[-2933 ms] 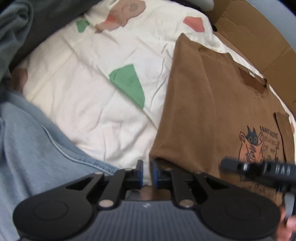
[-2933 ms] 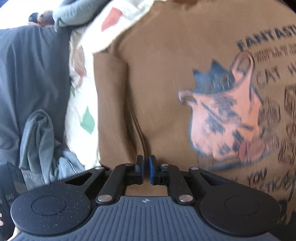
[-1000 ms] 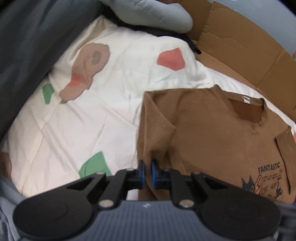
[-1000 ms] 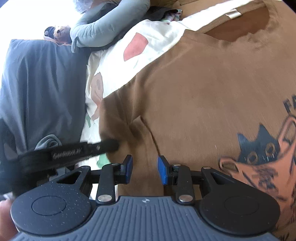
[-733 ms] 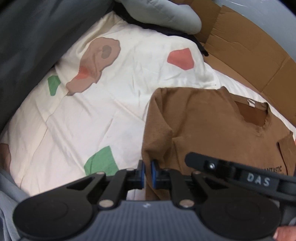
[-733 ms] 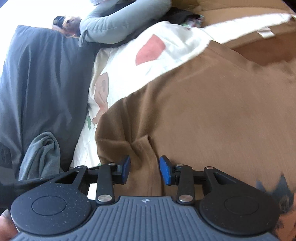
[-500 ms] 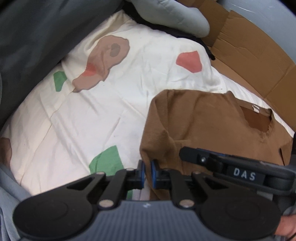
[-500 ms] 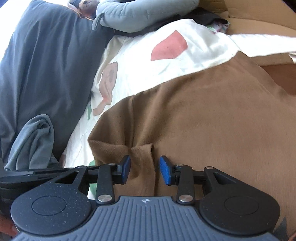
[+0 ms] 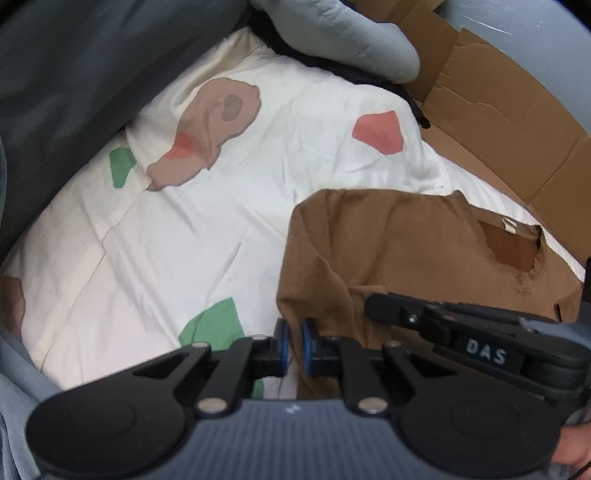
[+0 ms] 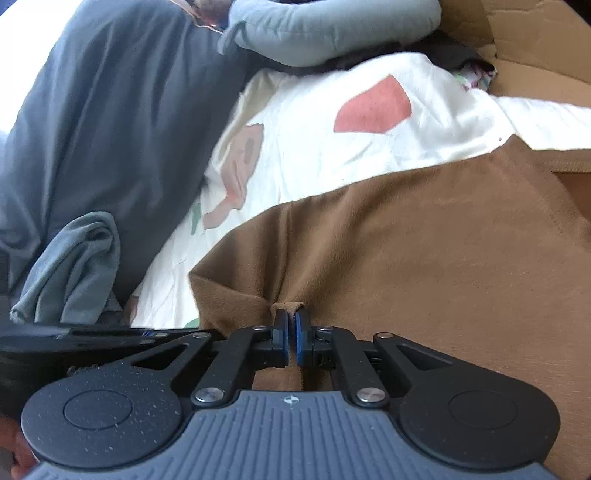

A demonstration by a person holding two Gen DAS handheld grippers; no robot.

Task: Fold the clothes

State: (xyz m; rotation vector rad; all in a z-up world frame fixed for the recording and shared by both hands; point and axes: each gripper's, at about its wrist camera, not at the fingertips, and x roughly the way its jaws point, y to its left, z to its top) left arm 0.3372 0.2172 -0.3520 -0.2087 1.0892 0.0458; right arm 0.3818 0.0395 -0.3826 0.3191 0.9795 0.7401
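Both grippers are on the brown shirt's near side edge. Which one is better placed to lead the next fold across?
Probably the right gripper: it is shut on a pinched ridge of the brown shirt. The left gripper is shut on the edge nearer the bedsheet.

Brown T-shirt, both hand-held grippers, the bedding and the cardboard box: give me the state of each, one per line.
Brown T-shirt: lying on the duvet, left side folded over, neck opening showing.
Left hand-held gripper: shut on the shirt's folded edge.
Right hand-held gripper: shut on a pinch of shirt fabric.
White patterned duvet: spread out, lightly creased.
Cardboard box: open, flaps unfolded.
Grey pillow: lying at the duvet's far edge.
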